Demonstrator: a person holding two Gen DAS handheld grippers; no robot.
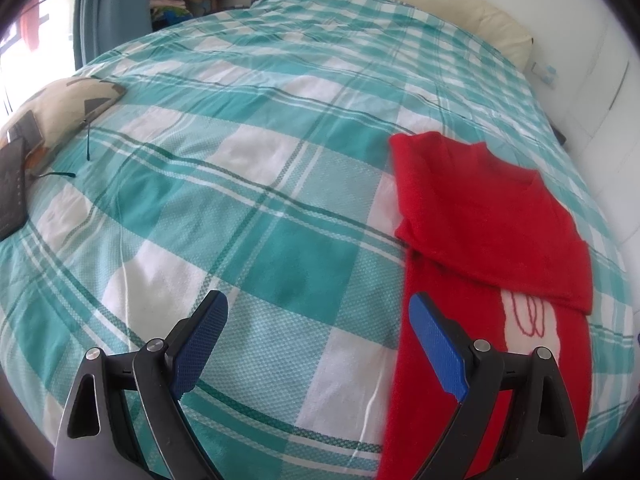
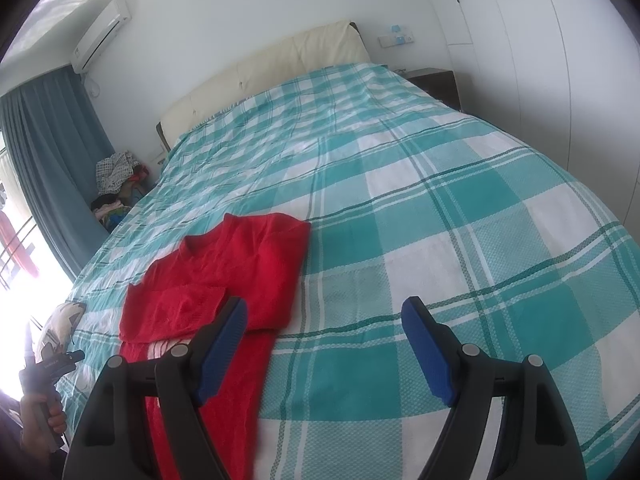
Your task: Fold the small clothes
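Note:
A small red sweater [image 1: 488, 216] lies flat on the teal and white checked bedspread [image 1: 240, 184], its sleeves folded in over the chest and a white patch with red stitching showing near the hem. In the right wrist view the sweater [image 2: 224, 280] lies at the lower left. My left gripper [image 1: 318, 308] is open and empty above the bedspread, just left of the sweater's lower part. My right gripper [image 2: 324, 312] is open and empty, with its left finger over the sweater's right edge. The left gripper also shows in the right wrist view [image 2: 52, 364], held in a hand.
A patterned cushion [image 1: 68, 100] and a dark flat object [image 1: 10, 188] lie at the bed's left edge. A cream headboard [image 2: 264, 76] stands at the far end, a pile of clothes [image 2: 116, 176] beside blue curtains [image 2: 52, 168], and a dark nightstand [image 2: 436, 82] by white wardrobes.

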